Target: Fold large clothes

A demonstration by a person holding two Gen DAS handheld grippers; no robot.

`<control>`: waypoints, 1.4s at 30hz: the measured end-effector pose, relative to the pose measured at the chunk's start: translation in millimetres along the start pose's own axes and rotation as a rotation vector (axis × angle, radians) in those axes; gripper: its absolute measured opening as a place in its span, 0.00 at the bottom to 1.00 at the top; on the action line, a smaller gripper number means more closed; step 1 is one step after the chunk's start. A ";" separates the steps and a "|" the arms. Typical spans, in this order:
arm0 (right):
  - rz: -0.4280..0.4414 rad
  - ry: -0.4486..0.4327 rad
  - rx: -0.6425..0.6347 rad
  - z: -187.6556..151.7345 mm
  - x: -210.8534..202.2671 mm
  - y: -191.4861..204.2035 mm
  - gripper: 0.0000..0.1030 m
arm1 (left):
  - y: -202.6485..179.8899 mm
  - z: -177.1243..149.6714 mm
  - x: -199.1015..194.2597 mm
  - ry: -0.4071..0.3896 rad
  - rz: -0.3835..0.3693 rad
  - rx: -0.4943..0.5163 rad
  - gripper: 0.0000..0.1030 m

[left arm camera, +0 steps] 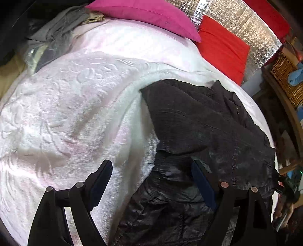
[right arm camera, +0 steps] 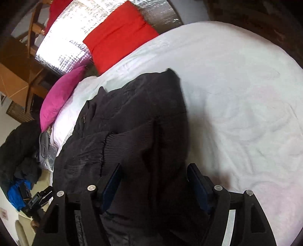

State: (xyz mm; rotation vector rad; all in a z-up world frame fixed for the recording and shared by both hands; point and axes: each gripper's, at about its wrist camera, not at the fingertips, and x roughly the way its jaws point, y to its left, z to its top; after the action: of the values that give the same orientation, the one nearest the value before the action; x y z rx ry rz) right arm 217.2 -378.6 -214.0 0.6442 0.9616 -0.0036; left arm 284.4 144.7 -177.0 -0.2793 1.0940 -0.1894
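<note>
A: On the white bedspread [left arm camera: 72, 106] lies the black jacket [left arm camera: 204, 128], crumpled, toward its right side; magenta pillow [left arm camera: 149, 15] and red cushion [left arm camera: 221, 45] beyond.

B: Left gripper [left arm camera: 151, 176]: jaws spread, hovering over the jacket's edge; right gripper [right arm camera: 154, 179]: jaws apart, dark fabric between them; contact probably none, view too dim.

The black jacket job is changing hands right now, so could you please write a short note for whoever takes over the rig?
Left gripper: open, holding nothing, over the jacket's edge.
Right gripper: open, jaws either side of a jacket fold, not clamped.
Black jacket: bunched on the white blanket, near the magenta cushion and red cushion.
Done: partly folded over itself.
Left: flatten and finish folding.
</note>
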 end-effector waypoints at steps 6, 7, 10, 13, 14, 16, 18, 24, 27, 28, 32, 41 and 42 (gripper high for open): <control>-0.050 -0.012 -0.062 -3.7 12.7 13.6 0.72 | -19.2 -4.4 14.6 0.038 -0.080 0.049 0.65; -0.062 -0.014 -0.074 -4.4 13.8 14.9 0.71 | -23.2 -5.2 18.2 0.046 -0.072 0.064 0.64; -0.077 -0.019 -0.088 -5.8 14.7 15.2 0.69 | -26.9 -2.9 25.2 0.049 -0.047 0.075 0.64; -0.072 -0.023 -0.085 -6.6 13.9 12.5 0.69 | -23.2 -0.3 28.8 0.066 -0.080 0.021 0.72; -0.066 -0.025 -0.077 -7.1 13.5 10.0 0.71 | -21.6 -0.1 31.2 0.080 -0.102 0.005 0.72; -0.051 -0.029 -0.059 -7.6 14.5 6.1 0.74 | -19.7 1.3 31.8 0.075 -0.108 0.000 0.72; -0.041 -0.030 -0.058 -7.4 14.8 4.8 0.75 | -22.2 0.9 29.1 0.056 -0.112 0.006 0.56; -0.067 -0.048 -0.100 -7.7 6.9 16.6 0.42 | -22.5 0.7 8.7 -0.004 -0.104 -0.003 0.25; -0.092 -0.093 -0.139 -9.7 -6.1 30.3 0.33 | -29.1 -0.9 -6.5 -0.052 -0.088 0.024 0.22; -0.099 -0.108 -0.152 -10.9 -9.1 36.2 0.33 | -30.5 -2.0 -9.2 -0.061 -0.075 0.034 0.22; -0.115 -0.101 -0.140 -13.1 -2.8 31.8 0.33 | -27.2 -4.3 16.6 0.010 -0.009 0.049 0.30; -0.012 -0.033 -0.020 -8.7 -6.4 8.4 0.68 | -21.3 -1.6 4.9 0.030 -0.012 -0.005 0.68; -0.003 -0.039 -0.022 -10.4 -10.9 8.9 0.71 | -21.4 -2.9 -0.6 0.022 -0.018 0.005 0.68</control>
State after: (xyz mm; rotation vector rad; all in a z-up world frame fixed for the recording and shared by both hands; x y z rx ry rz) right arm 205.3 -369.0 -205.3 0.6199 0.9236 -0.0082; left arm 281.2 124.2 -171.0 -0.2838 1.1125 -0.2117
